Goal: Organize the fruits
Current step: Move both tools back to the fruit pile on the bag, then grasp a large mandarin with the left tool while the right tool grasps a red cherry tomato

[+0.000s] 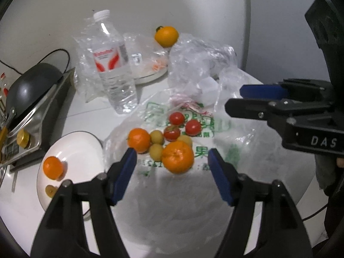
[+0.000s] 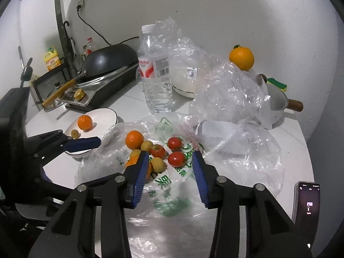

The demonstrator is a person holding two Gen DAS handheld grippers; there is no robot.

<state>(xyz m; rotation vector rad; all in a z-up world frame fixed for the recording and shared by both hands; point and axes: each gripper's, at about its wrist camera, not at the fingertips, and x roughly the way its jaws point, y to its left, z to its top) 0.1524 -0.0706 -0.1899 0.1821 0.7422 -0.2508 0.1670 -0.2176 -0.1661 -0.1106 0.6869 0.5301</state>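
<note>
My left gripper [image 1: 172, 161] stands apart and empty over the nearest mandarin [image 1: 177, 157], which lies on the flat printed bag [image 1: 206, 146]. My right gripper [image 2: 169, 165] is narrower, nothing between its pads. The mandarin looks light, with loose skin: I'd take it across its widest part, gently. Just beyond, three tomatoes [image 1: 176, 118] seem soft and slippery. The white plate [image 1: 86, 142] at left holds one mandarin already.

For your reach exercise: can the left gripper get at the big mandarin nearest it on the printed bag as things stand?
Probably yes. The left gripper is open, nothing between its jaws, and the big mandarin lies uncovered on the printed bag just ahead, though small fruits crowd its far side.
</note>
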